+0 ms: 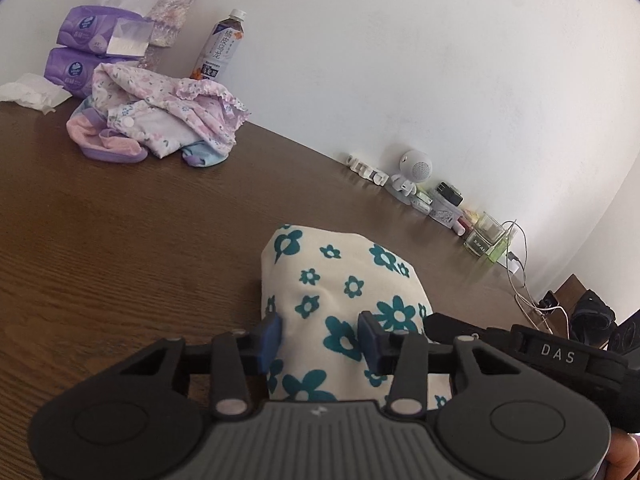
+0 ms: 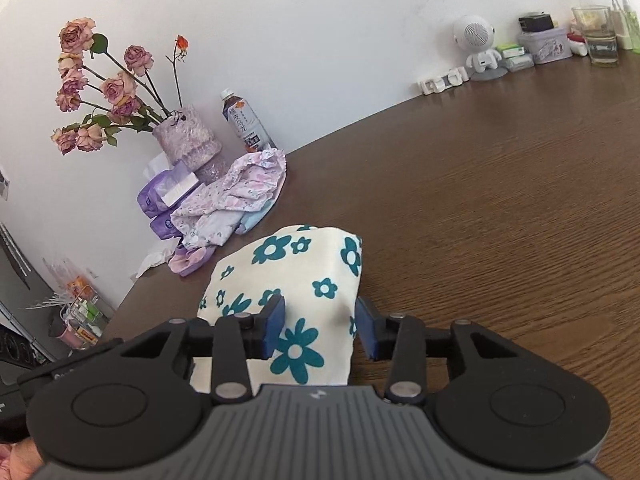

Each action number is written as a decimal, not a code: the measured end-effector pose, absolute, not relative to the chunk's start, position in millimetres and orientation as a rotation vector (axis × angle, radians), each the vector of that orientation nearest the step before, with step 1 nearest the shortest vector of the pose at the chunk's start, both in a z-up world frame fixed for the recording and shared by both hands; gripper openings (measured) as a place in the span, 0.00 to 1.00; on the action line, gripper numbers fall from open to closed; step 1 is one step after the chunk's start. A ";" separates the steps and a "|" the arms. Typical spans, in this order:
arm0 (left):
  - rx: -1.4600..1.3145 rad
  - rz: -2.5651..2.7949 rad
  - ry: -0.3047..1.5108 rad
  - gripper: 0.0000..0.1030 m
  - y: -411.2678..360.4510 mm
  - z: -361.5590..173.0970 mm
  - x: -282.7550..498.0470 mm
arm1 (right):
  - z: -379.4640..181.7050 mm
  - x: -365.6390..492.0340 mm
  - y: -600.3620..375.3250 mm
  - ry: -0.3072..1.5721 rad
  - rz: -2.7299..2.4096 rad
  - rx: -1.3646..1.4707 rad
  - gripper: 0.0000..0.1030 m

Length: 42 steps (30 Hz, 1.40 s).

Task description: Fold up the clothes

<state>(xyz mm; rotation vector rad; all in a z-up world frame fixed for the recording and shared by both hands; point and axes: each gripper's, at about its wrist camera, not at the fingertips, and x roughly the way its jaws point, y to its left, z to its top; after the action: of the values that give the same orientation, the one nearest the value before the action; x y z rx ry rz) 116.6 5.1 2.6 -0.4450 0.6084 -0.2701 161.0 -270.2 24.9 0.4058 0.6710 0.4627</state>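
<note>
On the brown wooden table (image 1: 120,220) we see a folded cream cloth with teal flowers (image 1: 340,280), lying just ahead of both grippers. The left gripper (image 1: 320,336) and right gripper (image 2: 320,330) each straddle its near edge, blue pads apart and not pinching (neither grips it). A heap of pastel clothes (image 1: 168,116) sits well apart by the wall.

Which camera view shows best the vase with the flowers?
The right wrist view: the vase stands whole there, with its dried roses spread above. The left wrist view cuts the vase at the top edge, tissue packs partly hide it, and only bare stems show.
</note>
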 end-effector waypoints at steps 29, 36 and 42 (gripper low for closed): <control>-0.312 -0.378 0.530 0.41 7.0 37.3 127.0 | 32.9 143.5 -213.1 0.633 0.589 -0.022 0.13; -0.313 -0.353 0.533 0.49 11.4 35.6 122.6 | 29.3 133.9 -213.4 0.632 0.607 -0.010 0.14; -0.310 -0.302 0.575 0.51 13.5 28.7 131.6 | 54.8 140.7 -236.4 0.561 0.571 0.100 0.36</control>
<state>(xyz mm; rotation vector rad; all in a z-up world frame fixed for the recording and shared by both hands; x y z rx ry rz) 131.6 13.5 28.7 -0.3105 0.5753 -0.3022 140.7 -236.4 54.8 0.1000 0.5608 0.5712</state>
